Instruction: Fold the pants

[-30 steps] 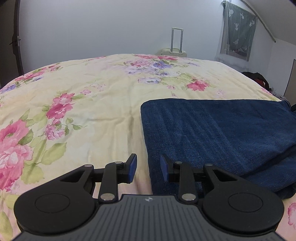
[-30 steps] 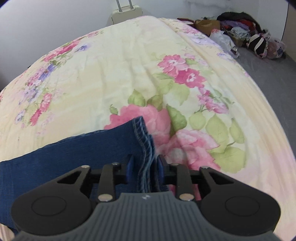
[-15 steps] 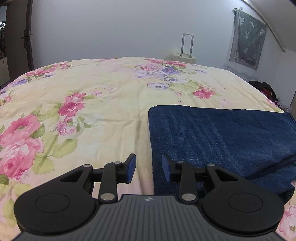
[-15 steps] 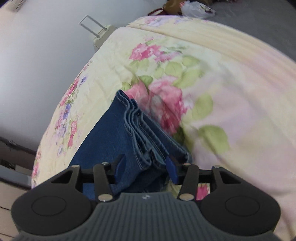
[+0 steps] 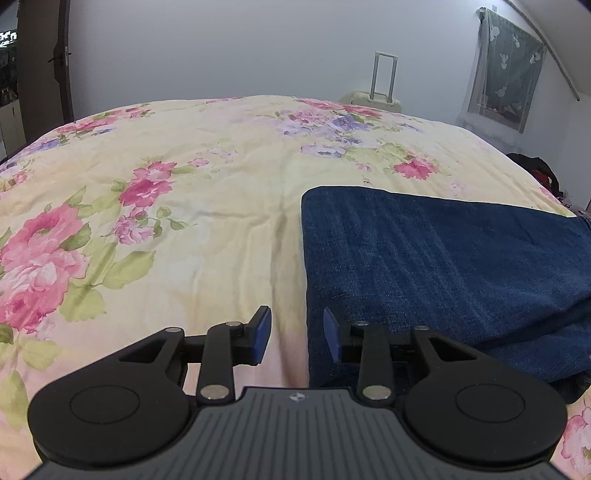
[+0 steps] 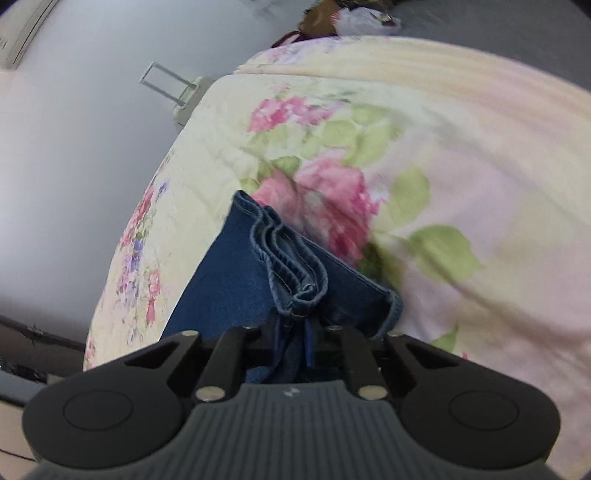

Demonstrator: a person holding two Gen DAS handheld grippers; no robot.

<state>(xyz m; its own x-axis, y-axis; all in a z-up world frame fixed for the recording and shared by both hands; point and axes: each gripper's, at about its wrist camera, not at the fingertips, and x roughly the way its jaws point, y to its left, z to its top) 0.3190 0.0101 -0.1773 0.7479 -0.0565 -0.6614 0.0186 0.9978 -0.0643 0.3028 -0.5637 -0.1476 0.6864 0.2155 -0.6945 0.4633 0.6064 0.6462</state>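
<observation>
Dark blue denim pants (image 5: 443, 258) lie folded in layers on the right half of the floral bedspread (image 5: 184, 221). My left gripper (image 5: 297, 334) hovers open over their folded left edge, which runs beneath the gap close to the right pad; nothing is pinched. In the right wrist view the pants (image 6: 236, 280) end in stacked stitched hems (image 6: 295, 273). My right gripper (image 6: 295, 332) is closing, with bunched hem fabric between its pads and the pads pressing on it. That view is rolled sideways.
A cream suitcase (image 5: 373, 98) with a raised handle stands past the bed's far edge against the white wall. A grey curtain (image 5: 506, 70) hangs at the right, and a dark door (image 5: 44, 74) is at the left. Bags and clothes (image 6: 354, 18) lie on the floor beyond the bed.
My right gripper rolled sideways and shifted along the hems, opened wide around them, then closed onto the bunched fabric. The left gripper stayed open and nearly still.
</observation>
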